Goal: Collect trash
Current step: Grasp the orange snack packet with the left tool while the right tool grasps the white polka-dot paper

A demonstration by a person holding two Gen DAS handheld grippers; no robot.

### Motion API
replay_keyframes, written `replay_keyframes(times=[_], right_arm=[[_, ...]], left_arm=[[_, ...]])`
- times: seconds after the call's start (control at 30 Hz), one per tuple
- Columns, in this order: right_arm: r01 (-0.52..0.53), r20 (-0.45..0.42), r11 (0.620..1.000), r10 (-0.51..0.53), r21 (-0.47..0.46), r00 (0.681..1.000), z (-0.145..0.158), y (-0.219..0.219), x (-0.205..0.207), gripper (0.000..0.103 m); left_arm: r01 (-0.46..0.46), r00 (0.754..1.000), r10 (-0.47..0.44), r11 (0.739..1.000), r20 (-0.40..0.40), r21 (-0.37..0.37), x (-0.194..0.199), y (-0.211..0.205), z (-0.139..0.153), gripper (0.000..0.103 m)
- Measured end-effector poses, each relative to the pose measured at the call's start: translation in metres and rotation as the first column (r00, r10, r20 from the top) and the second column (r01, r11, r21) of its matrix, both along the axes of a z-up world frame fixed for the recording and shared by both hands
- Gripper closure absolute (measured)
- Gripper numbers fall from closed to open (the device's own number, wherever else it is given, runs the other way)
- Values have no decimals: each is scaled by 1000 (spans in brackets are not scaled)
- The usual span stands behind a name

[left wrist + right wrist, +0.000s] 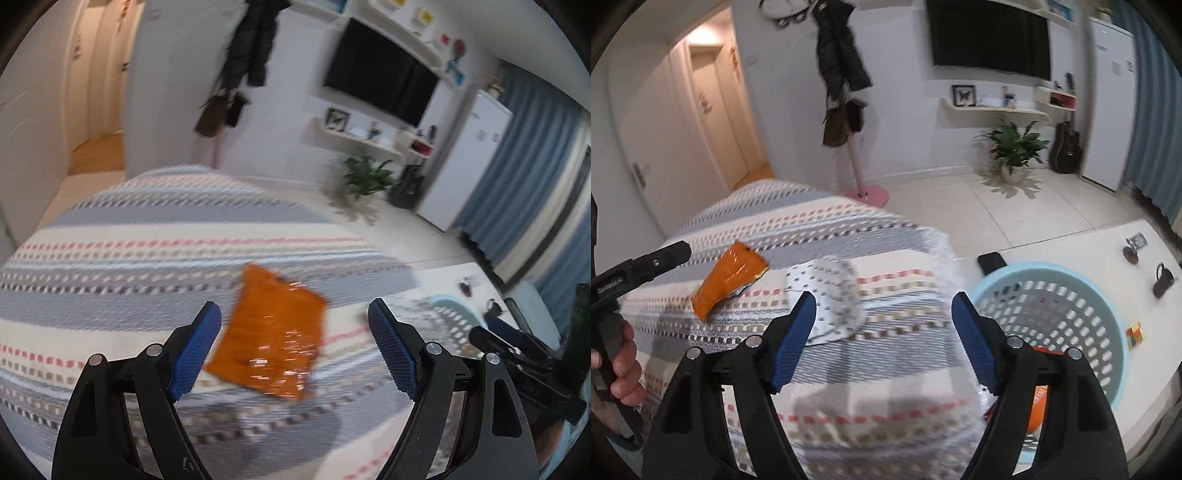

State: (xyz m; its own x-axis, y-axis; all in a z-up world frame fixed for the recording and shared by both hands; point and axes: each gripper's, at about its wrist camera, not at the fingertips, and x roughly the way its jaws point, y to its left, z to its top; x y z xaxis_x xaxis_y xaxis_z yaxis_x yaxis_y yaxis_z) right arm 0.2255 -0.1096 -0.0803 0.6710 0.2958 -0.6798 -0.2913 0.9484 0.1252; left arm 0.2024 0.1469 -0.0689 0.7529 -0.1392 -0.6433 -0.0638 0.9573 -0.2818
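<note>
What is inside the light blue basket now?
In the light blue basket, something orange lies at the bottom; the right gripper hides most of it, so other contents cannot be seen.

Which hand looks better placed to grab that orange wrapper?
Left, probably. The left gripper is open with the orange wrapper right between its fingers. The right gripper faces the white wrapper instead, with the orange one off to its left.

Your orange wrapper [271, 338] lay flat and crinkled on the striped bed cover; a white dotted wrapper [831, 295] sat beside it, near the blue basket [1108, 314].
</note>
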Motion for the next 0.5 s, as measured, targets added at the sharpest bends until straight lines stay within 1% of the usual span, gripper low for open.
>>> replay_keyframes(times=[0.03,0.17,0.23,0.3,0.37,0.43,0.5], right_arm=[[-17,-7,1000,17,0,1000,-2,7,3,31],[-42,-24,999,42,-15,999,-11,34,19,31],[-38,-18,999,37,-15,999,-17,39,25,31],[-28,-36,999,27,-24,999,-23,43,33,31],[-33,-59,999,31,-41,998,-27,46,37,31],[-57,-54,997,55,-45,997,-27,49,36,31],[-61,-67,997,58,-51,996,-30,52,39,32]], left_arm=[[-11,1000,11,1000,-10,-9,0,10,-3,22],[-33,999,32,999,-35,-36,8,25,-9,15],[-30,998,27,999,-61,-40,17,25,-14,15],[-20,996,16,999,-89,-44,26,24,-21,15],[-7,995,3,999,-101,-41,27,22,-27,15],[10,994,-12,1000,-105,-19,27,20,-33,15],[24,994,-19,999,-111,43,28,13,-33,16]])
